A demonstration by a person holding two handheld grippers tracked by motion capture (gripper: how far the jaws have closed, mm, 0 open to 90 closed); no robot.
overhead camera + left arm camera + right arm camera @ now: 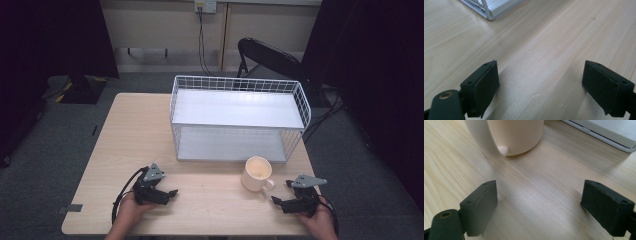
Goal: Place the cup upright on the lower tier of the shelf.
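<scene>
A cream mug stands upright on the wooden table, its handle turned toward the front right. My right gripper lies just right of it, open, jaws pointing at the mug. Seen from the right gripper view, the mug and its handle sit close ahead of the open gripper, with bare wood between the jaws. My left gripper rests low at the front left, open and holding nothing. Wood grain alone lies between the left gripper jaws.
A white two-tier wire shelf stands at the back middle of the table, both tiers bare. Its lower corner shows ahead of the left gripper, and its base edge lies behind the mug. A black folding chair stands beyond the table.
</scene>
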